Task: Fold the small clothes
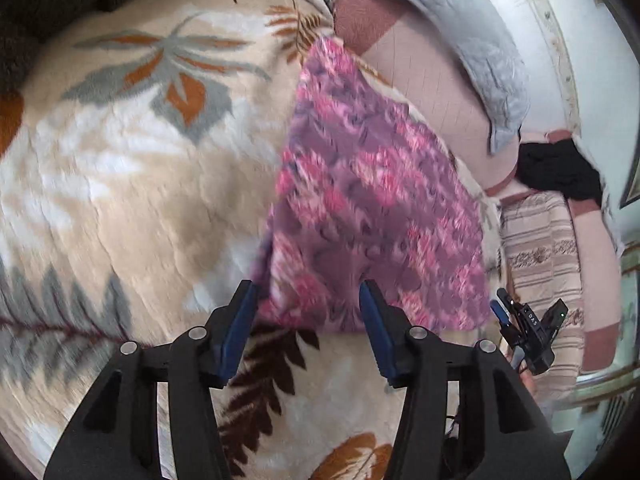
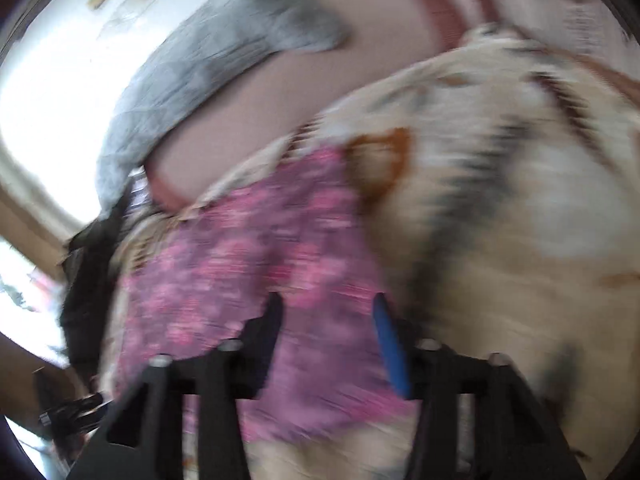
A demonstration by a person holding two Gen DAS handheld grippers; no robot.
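One pink and purple flowered garment [image 1: 372, 200] is spread flat on a cream blanket [image 1: 132, 184] patterned with leaves. The left gripper [image 1: 306, 290] is held wide apart, nothing between its fingers, its tips just at the garment's near edge. The right gripper [image 2: 326, 304] is likewise held wide over the same garment [image 2: 256, 264], though that view is blurred. A grey pillow [image 1: 472, 40] is seen beyond the blanket
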